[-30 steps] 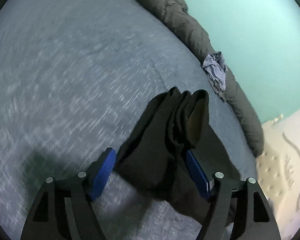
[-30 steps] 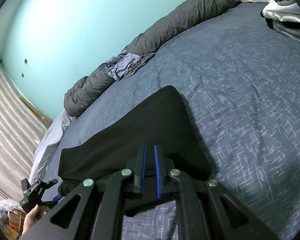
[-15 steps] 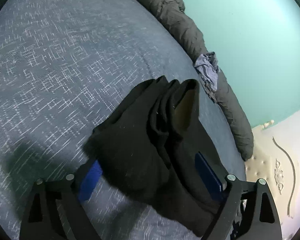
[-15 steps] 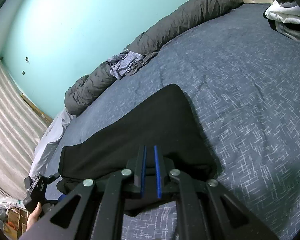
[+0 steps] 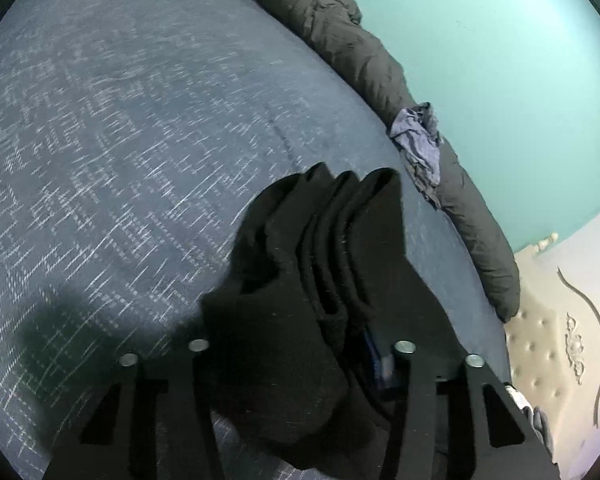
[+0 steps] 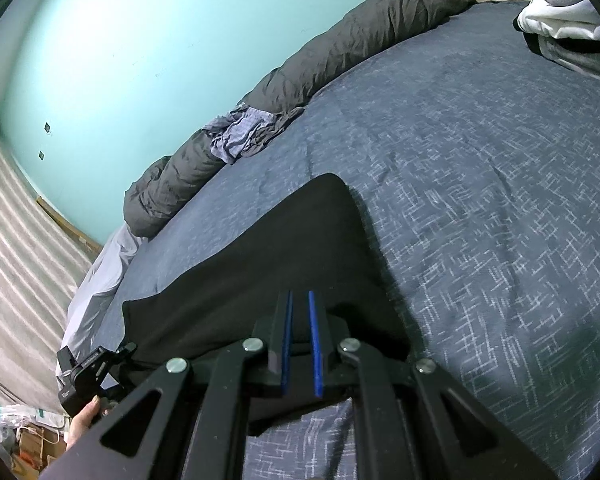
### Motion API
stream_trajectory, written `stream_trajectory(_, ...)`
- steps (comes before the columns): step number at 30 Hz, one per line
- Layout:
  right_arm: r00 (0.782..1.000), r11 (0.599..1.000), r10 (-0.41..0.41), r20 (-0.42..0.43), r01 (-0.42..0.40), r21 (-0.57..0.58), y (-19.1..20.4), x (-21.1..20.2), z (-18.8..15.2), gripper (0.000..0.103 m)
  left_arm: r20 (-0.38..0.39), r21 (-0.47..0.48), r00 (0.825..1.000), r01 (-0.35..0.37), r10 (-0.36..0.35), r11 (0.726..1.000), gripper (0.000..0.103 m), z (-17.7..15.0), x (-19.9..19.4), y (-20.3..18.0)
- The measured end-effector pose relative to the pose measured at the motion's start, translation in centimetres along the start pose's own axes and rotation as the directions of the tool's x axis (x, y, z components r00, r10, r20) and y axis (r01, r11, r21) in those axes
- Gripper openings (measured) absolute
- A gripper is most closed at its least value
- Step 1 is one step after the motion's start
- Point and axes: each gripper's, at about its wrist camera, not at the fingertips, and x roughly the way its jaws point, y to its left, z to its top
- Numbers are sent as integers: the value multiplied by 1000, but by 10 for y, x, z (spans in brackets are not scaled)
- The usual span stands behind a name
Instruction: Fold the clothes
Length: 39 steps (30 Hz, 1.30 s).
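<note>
A black garment lies folded in several thick layers on the blue patterned bedcover. My left gripper is closed around its bunched end. Cloth hides the left finger and only the right blue pad shows. In the right wrist view the same garment stretches flat to the left. My right gripper is shut on its near edge, pads almost together. The left gripper body, held by a hand, sits at the garment's far end.
A rolled grey duvet runs along the teal wall with a crumpled blue-grey cloth on it. Folded clothes are stacked at the top right. A padded headboard borders the bed. Bedcover lies bare to the right.
My left gripper's fingers have drawn in from wide open around the bunched garment end, and cloth now covers the left pad. The right gripper keeps its hold, barely moving.
</note>
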Motion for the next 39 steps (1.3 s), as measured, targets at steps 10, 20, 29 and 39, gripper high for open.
stream_trajectory(10, 999, 1000, -12, 35, 12, 21, -18, -15, 8, 8, 67, 173, 992, 98, -111, 980, 38, 6, -34, -81)
stream_trajectory(20, 997, 995, -33, 77, 25, 97, -48, -38, 21, 8, -42, 438, 976, 209, -212, 874, 37, -60, -11, -246)
stream_trajectory(29, 994, 990, -45, 102, 31, 135, -70, -54, 32, 8, -274, 623, 960, 220, -53, 751, 37, -202, 81, -288)
stream_trajectory(39, 995, 992, -30, 98, 17, 127, -71, -53, 37, 8, -275, 682, 953, 285, -125, 673, 60, -207, 48, -313)
